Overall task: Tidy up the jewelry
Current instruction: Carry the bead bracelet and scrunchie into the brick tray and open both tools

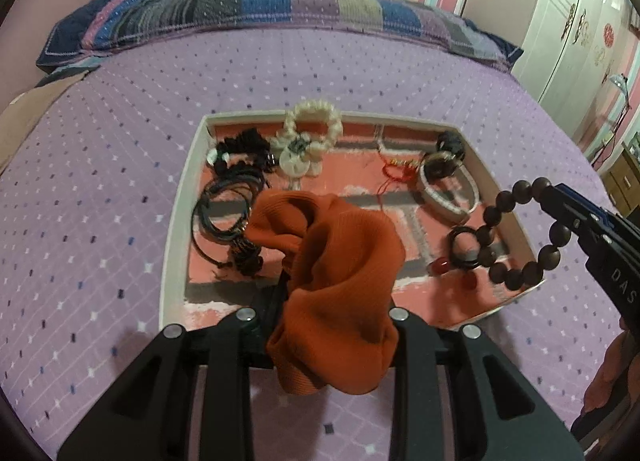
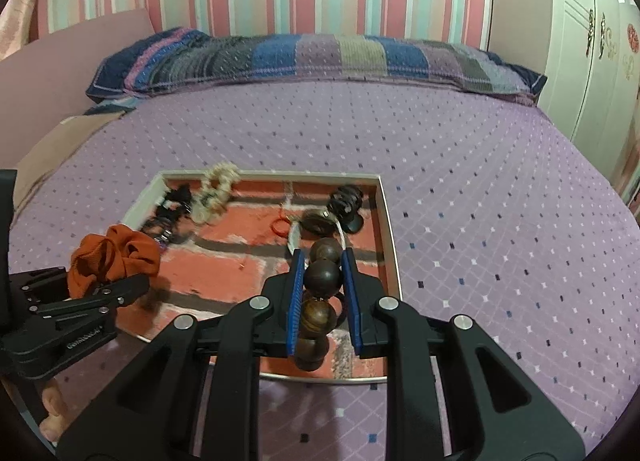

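I see ribbed orange knit cloth, matt, a scrunchie in my left tool. My right tool has matt black plastic arms and ridged blue rubbery pads, clamped on a bead bracelet, dark wood look, smooth, slight gloss. The tray has a white matt rim and rough brick-print lining. The bed cover is quilted lilac cloth. The pillow is coarse woven patchwork.

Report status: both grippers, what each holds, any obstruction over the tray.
Left gripper shut on orange scrunchie. Right gripper shut on dark wooden bead bracelet. Both above jewelry tray. Nothing blocking.
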`<state>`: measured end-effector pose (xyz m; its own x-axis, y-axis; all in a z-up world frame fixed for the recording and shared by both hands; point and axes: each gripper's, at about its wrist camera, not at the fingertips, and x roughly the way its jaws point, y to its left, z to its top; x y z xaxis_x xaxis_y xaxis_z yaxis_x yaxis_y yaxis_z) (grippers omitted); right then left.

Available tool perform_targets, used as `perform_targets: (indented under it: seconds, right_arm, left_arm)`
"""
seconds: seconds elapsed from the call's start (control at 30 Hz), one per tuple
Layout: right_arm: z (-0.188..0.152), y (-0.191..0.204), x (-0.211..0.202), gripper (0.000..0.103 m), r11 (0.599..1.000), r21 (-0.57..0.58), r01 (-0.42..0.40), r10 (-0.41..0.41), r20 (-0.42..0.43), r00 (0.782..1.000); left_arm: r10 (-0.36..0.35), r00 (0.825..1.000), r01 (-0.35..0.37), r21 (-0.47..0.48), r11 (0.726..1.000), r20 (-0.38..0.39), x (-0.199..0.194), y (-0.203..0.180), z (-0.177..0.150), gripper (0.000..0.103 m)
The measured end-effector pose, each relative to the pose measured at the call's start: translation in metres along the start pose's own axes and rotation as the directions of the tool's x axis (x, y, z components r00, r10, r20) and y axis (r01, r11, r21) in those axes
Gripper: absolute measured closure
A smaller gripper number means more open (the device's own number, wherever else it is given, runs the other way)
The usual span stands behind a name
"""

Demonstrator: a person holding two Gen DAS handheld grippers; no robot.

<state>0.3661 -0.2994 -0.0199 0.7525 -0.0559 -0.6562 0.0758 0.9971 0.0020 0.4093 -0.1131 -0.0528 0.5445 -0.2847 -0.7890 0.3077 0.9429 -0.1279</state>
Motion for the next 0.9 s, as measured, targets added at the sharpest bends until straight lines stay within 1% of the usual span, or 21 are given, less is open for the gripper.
perform_targets:
  seconds: [0.1,0.23,0.33,0.57,0.67,0.77,0.9]
  right_arm:
    - [-0.007,-0.009,0.015,0.083,1.0,0.017,0.011,-0.01,-0.024,1.0]
    - [-0.016,-0.015,0.025,0.083,0.999,0.024,0.022,-0.021,-0.047,0.999]
    - [-0.019,-0.017,0.031,0.083,0.999,0.024,0.03,-0.029,-0.059,0.998]
    - [-0.02,-0.016,0.046,0.083,0.999,0.018,0.042,-0.04,-0.093,0.995]
    - [-0.022,-0.019,0.052,0.083,0.999,0.025,0.045,-0.042,-0.107,0.993]
    - [-0.023,-0.023,0.06,0.083,0.998,0.034,0.048,-0.043,-0.132,0.99]
    - [-0.029,-0.029,0.067,0.083,0.998,0.049,0.044,-0.036,-0.163,0.986]
  left_arm:
    - [0.0,1.0,0.0,-0.001,1.0,-0.027,0.017,0.003,-0.004,0.074]
    - [0.001,0.999,-0.001,0.0,1.0,-0.05,0.03,0.005,-0.006,0.074]
    - [0.014,0.999,-0.013,0.017,1.0,-0.039,0.031,0.002,-0.006,0.074]
    - [0.013,0.998,-0.011,0.021,1.0,-0.061,0.042,0.003,-0.007,0.071]
    - [0.017,0.999,-0.016,0.03,0.999,-0.052,0.044,0.003,-0.008,0.069]
    - [0.018,0.998,-0.017,0.027,1.0,-0.054,0.045,0.003,-0.006,0.068]
    - [0.011,0.999,-0.01,0.01,1.0,-0.053,0.044,0.007,-0.006,0.064]
